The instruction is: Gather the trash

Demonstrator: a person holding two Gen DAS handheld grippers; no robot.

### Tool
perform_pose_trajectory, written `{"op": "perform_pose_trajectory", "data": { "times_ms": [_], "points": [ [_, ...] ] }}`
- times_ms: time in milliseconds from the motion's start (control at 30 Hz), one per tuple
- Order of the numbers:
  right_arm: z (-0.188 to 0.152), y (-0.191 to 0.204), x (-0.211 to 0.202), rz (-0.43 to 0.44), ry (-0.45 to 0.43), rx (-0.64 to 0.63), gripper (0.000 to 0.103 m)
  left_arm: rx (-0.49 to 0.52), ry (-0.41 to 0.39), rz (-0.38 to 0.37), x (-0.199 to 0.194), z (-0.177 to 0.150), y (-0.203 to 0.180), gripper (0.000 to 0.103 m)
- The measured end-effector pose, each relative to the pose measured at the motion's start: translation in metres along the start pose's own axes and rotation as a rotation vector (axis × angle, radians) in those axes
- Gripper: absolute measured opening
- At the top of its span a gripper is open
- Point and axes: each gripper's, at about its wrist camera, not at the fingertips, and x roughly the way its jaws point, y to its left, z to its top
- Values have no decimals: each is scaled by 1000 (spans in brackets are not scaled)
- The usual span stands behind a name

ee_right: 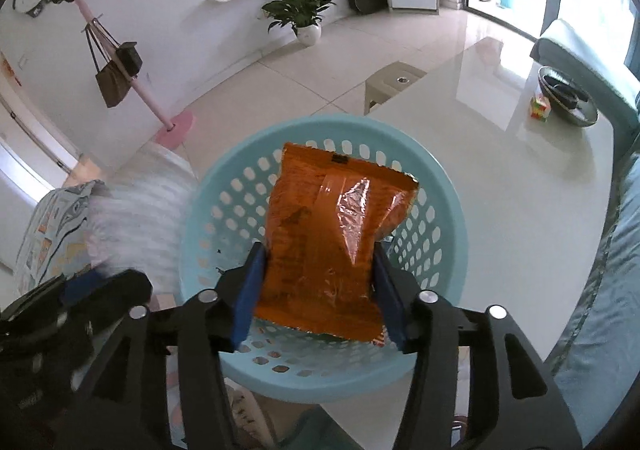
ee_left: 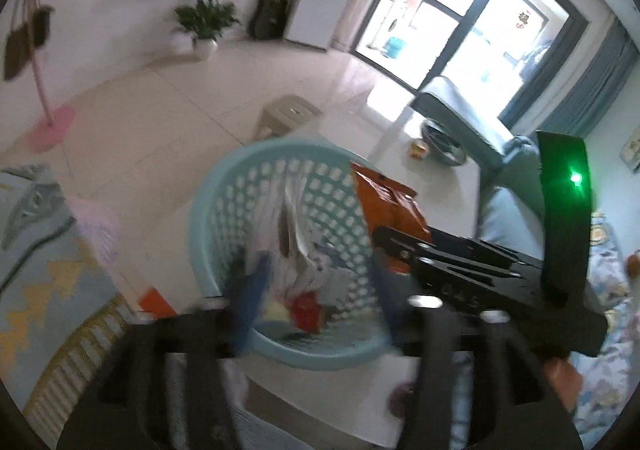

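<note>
right gripper [ee_right: 316, 282] clamped on orange snack bag [ee_right: 332, 234], long axis upright, dead over blue basket [ee_right: 448, 346] at table edge | left gripper [ee_left: 312, 290] gripping crumpled wrapper [ee_left: 296, 246], also over basket

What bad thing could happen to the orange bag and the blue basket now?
The orange bag is gripped by the right tongs above the basket; released off-centre, it could catch the rim. The basket sits at the white table's edge, so a bump could tip it off. The left tongs crowd the basket and could collide.
</note>
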Motion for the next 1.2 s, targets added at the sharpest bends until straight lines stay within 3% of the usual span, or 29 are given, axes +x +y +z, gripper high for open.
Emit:
{"op": "perform_pose_trajectory", "data": {
  "times_ms": [67,200,500,767,1000,1200],
  "points": [
    [0,-2,-1,3,-8,-7,62,11,-8,-4,-4,-2,-2,68],
    [0,-4,-7,23,-21,1,62,-1,-36,-9,-19,-3,-5,77],
    [-6,22,-46,65,-86,-63,65,-44,-179,43,-85,-19,0,77],
    [-19,71,-95,98,-179,-173,66,-107,-327,7,-159,-45,14,79],
    [-40,105,-135,136,-287,-199,69,-134,-468,210,-225,-83,23,83],
    [-73,131,-167,121,-444,-229,69,-133,-583,418,-263,-120,23,93]
  ]
}}
